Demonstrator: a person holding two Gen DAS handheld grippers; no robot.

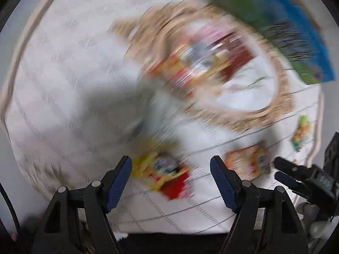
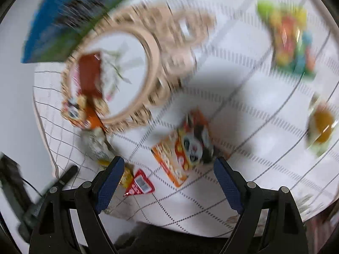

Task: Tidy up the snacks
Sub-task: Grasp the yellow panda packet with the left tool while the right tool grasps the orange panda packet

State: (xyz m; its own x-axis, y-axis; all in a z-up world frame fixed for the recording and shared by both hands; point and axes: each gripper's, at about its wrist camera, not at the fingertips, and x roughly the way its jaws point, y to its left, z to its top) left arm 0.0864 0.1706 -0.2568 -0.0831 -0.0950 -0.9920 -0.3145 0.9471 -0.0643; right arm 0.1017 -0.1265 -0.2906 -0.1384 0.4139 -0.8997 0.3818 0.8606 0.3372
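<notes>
Basket: We saw a round woven straw basket (image 2: 135,114) with a white cloth lining sitting on the white checked tablecloth (image 2: 243,127) on the counter. We think it was the home for the snacks, since a brown packet (image 2: 90,74) and an orange panda packet (image 2: 76,110) already lay inside it.

Loose snacks: An orange panda snack packet (image 2: 184,146) lay flat on the cloth near the basket, just ahead of our right fingers. Its long side ran slanted, from down-left to up-right in the right wrist view. A yellow and red snack packet (image 1: 165,173) lay flat just ahead of our left fingers. A colourful candy bag (image 2: 290,36) lay well apart from the basket.

Left gripper (image 1: 171,182): Our fingers were partly open and held nothing. They pointed down over the yellow and red packet, likely to pick it up.

Right gripper (image 2: 169,182): Our fingers were wide open and empty, aimed at the loose panda packet.

Blur: The pictures were smeared, so we could not read any packet.
</notes>
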